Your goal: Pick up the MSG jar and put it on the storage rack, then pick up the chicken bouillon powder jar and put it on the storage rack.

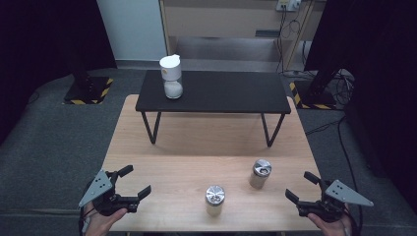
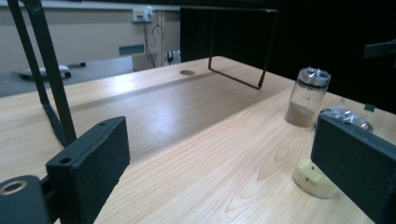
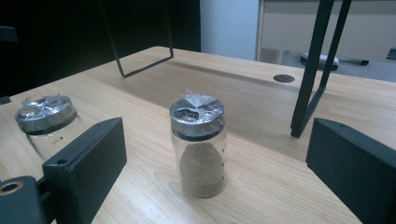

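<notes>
Ahead, brown-powder jar [image 3: 198, 144] upright before right tool [image 3: 215, 186], jaws wide, holding nothing

A white-lidded jar [image 1: 172, 77] stands on the black shelf [image 1: 221, 101] over the wooden table [image 1: 196, 137].

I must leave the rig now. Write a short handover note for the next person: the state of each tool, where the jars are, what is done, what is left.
Left tool: open, empty, low over the near left of the wooden table.
Right tool: open, empty, near right, aimed at the brown-powder shaker jar.
Brown-powder shaker jar: upright on the table, right of centre.
Pale-powder shaker jar: upright near the front edge, centre.
White-lidded jar: upright on the left end of the black shelf.
Done: nothing gripped yet.
Left: probably grasp the two shaker jars; the shelf has free room.
</notes>
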